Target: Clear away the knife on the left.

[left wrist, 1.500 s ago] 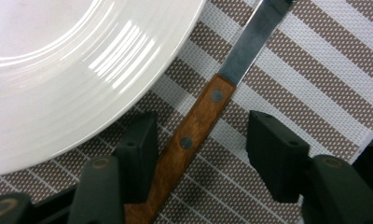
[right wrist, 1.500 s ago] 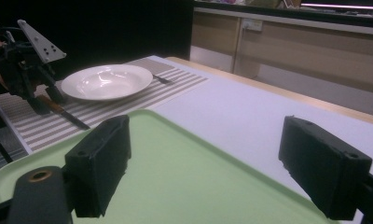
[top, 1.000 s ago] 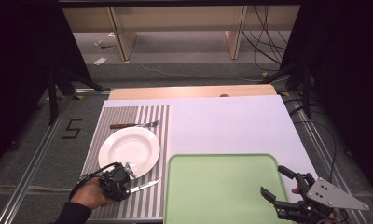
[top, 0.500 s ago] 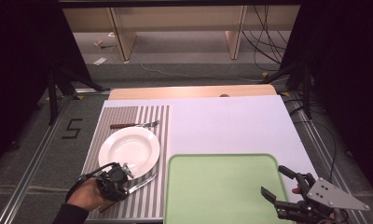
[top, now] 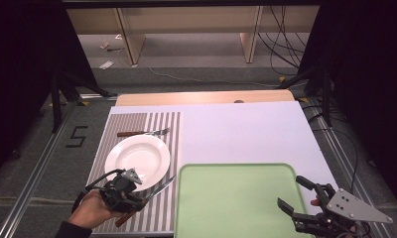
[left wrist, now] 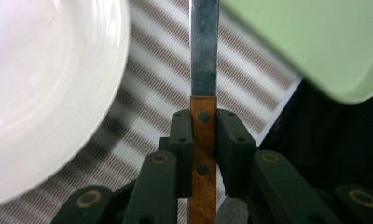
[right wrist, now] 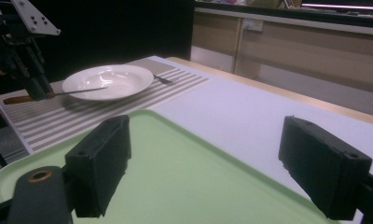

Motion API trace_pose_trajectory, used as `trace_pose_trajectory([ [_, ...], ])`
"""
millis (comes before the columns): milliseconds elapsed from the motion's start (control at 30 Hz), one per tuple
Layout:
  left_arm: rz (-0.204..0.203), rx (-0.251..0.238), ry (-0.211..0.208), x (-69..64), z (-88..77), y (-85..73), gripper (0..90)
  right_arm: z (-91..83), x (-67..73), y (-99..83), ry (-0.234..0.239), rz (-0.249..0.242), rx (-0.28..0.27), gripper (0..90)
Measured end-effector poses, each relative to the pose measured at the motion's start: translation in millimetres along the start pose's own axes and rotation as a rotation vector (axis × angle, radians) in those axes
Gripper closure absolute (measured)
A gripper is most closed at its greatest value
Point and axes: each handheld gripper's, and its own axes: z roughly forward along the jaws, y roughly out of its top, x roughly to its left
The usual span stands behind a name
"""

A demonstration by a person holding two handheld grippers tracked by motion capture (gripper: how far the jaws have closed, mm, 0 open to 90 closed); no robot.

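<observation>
A knife (left wrist: 204,70) with a wooden handle and steel blade lies on the striped placemat (top: 137,124), beside the white plate (top: 137,157). My left gripper (top: 121,191) is shut on the knife's handle (left wrist: 203,140), jaws pressed on both sides of the wood. The blade (top: 162,185) points toward the green tray (top: 231,198). My right gripper (top: 298,198) stands open over the tray's near right corner with nothing between its black pads (right wrist: 98,165). In the right gripper view the left gripper (right wrist: 35,88) holds the knife (right wrist: 77,91) next to the plate (right wrist: 107,80).
A fork (top: 143,132) with a brown handle lies on the placemat behind the plate. A pale sheet (top: 246,131) covers the table to the right. The wooden table edge (top: 201,96) runs along the back, with floor and cables beyond.
My left gripper has shifted slightly toward the near edge and turned a little on the knife handle. The right gripper has stayed put and open.
</observation>
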Motion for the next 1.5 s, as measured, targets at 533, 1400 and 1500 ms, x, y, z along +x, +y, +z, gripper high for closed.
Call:
trace_pose_trajectory([
  [533, 0.07, -0.021, -0.051, -25.1, 16.2, 47.3, 77.2, -0.3, 0.2, 0.2, 0.0, -0.001, -0.001, 17.9],
  [1400, 0.093, -0.01, -0.163, -47.4, 46.6, 102.3, 77.2, -0.7, 0.4, 0.3, 0.004, -0.005, -0.004, 18.0],
  [1500, 0.1, -0.014, -0.171, -50.1, 49.8, 107.4, 77.2, -0.9, 0.6, 0.1, 0.005, -0.006, -0.003, 17.9],
])
